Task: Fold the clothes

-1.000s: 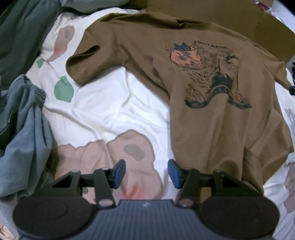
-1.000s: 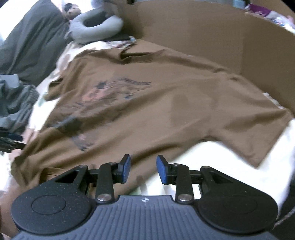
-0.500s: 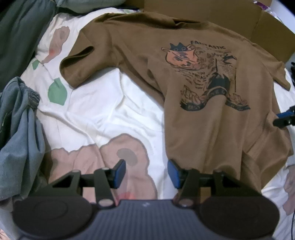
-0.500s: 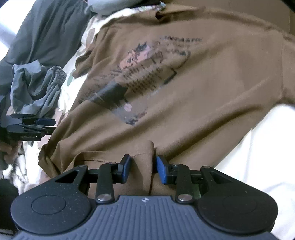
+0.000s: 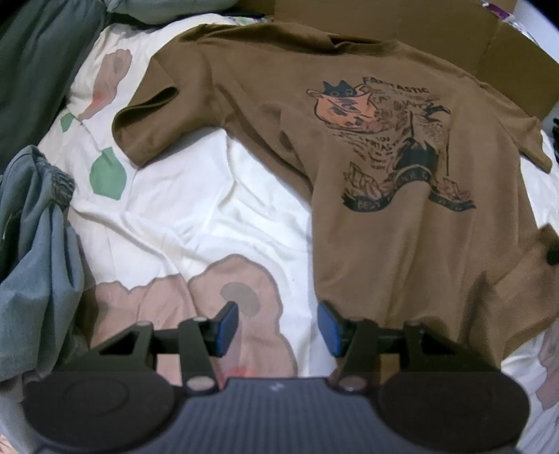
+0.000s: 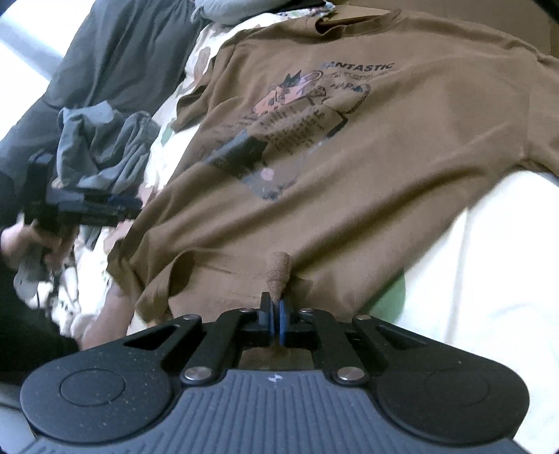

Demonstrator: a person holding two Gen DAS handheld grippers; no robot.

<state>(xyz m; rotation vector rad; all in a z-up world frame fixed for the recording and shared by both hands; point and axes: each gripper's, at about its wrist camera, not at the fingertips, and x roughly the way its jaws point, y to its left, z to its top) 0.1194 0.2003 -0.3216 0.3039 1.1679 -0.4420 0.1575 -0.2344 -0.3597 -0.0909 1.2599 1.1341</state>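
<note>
A brown T-shirt (image 5: 401, 227) with a printed graphic lies face up and spread out on a patterned bed sheet (image 5: 195, 216). It also shows in the right wrist view (image 6: 401, 157). My left gripper (image 5: 276, 328) is open and empty, low over the sheet at the shirt's bottom left hem corner, its right finger (image 5: 326, 328) at the hem edge. My right gripper (image 6: 276, 319) is shut on a pinched fold of the shirt's bottom hem, with a peak of fabric (image 6: 277, 272) standing up between the pads. The left gripper (image 6: 115, 206) shows at the left of the right wrist view.
A crumpled blue-grey garment (image 5: 38, 244) lies left of the shirt, also in the right wrist view (image 6: 104, 146). A dark grey blanket (image 5: 38, 59) lies at the far left. A cardboard wall (image 5: 454, 38) stands behind the shirt's collar. A grey pillow (image 6: 244, 7) lies at the back.
My right gripper closed on the shirt's bottom hem, pinching up a fold. My left gripper stayed open and crept closer to the shirt's hem corner.
</note>
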